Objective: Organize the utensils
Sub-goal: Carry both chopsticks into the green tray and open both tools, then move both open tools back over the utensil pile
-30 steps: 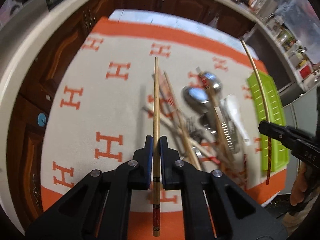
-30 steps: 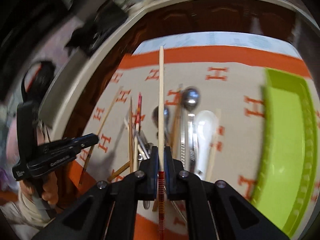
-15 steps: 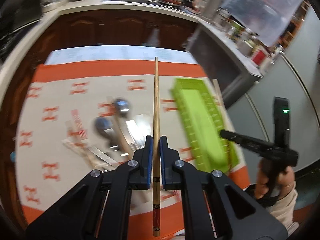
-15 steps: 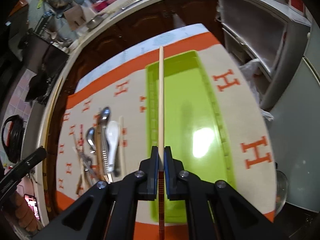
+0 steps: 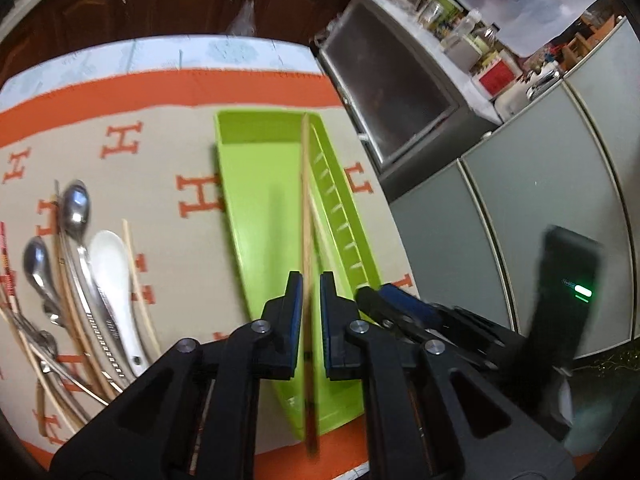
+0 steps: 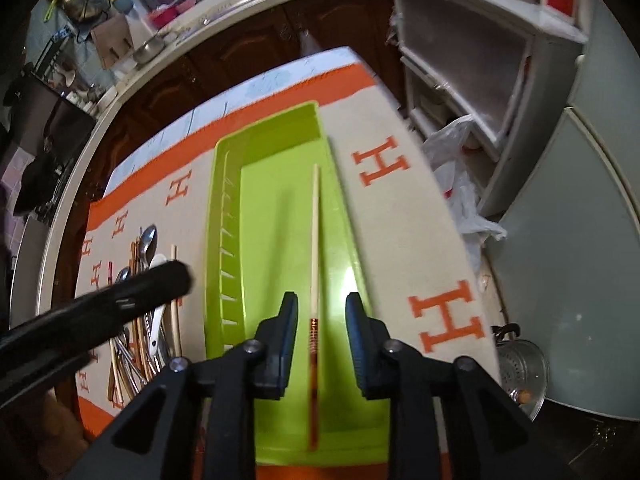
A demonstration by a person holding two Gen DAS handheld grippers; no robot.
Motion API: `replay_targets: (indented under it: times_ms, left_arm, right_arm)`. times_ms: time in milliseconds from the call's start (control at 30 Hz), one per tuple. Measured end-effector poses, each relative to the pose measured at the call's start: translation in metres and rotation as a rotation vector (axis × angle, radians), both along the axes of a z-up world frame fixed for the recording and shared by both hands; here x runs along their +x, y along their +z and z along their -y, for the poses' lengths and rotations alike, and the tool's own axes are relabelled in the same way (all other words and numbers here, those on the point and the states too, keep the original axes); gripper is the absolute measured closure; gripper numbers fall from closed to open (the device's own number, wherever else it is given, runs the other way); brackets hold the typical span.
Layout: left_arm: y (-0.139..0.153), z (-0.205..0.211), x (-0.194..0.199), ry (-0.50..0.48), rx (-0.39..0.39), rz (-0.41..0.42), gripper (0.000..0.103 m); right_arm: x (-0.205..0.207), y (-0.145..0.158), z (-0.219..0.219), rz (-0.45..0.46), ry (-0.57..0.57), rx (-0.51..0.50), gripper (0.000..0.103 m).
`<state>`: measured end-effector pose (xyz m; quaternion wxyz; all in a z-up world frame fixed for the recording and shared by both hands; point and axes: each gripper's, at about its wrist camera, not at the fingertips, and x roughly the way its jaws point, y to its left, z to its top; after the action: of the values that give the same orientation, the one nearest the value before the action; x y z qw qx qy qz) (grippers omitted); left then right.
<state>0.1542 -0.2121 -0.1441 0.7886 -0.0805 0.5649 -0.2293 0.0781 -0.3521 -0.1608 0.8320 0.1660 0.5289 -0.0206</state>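
My right gripper (image 6: pixel 322 300) stands open low over the lime green tray (image 6: pixel 272 220). A pale chopstick with a red banded end (image 6: pixel 315 240) lies loose on the tray floor between its spread fingers. My left gripper (image 5: pixel 311 308) is shut on a second wooden chopstick (image 5: pixel 306 200), which points along the tray (image 5: pixel 260 200) near its right wall. The right gripper (image 5: pixel 396 308) shows just to the right of it. The left gripper's finger (image 6: pixel 140 292) crosses the right wrist view as a blurred black bar. Left of the tray lies the utensil pile (image 5: pixel 80 280): metal spoons, a white spoon, several chopsticks.
A cream cloth with orange H marks (image 6: pixel 400 220) covers the table. Dark wood cabinets (image 5: pixel 180 4) run behind it. Grey fridge doors (image 5: pixel 520 220) stand to the right. On the floor are a plastic bag (image 6: pixel 460 184) and a metal colander (image 6: pixel 520 368).
Both grippers swung right from the utensil pile to the tray. The right gripper opened and its chopstick now lies in the tray. The left still holds its chopstick, lower over the tray.
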Motion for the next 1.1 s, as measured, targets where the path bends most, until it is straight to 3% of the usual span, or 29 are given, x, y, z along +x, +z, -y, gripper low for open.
replay_targets:
  times_ms: [200,267,333,400,833,1100]
  left_arm:
    - [-0.018,0.009,0.001,-0.022,0.062,-0.017,0.096]
    - [-0.018,0.005,-0.003,-0.026,0.076,-0.004,0.089]
    - [-0.014,-0.004,-0.010,-0.024,0.091,0.008,0.072]
    - [-0.011,-0.013,-0.017,-0.015,0.111,0.031,0.063]
    - [0.028,-0.097,-0.062,0.007,0.165,0.206,0.063]
    - [0.036,-0.180,-0.073,0.116,0.144,0.149,0.063]
  right_arm:
    - [-0.023,0.015,0.002,0.054,-0.042,-0.012,0.078]
    - [-0.030,0.016,0.000,0.060,-0.047,-0.007,0.078]
    - [-0.034,0.017,-0.004,0.061,-0.045,-0.008,0.078]
    - [-0.037,0.018,-0.009,0.061,-0.036,-0.006,0.078]
    - [-0.051,0.025,-0.047,0.076,0.031,-0.040,0.078]
    - [-0.052,0.033,-0.078,0.095,0.086,-0.053,0.078]
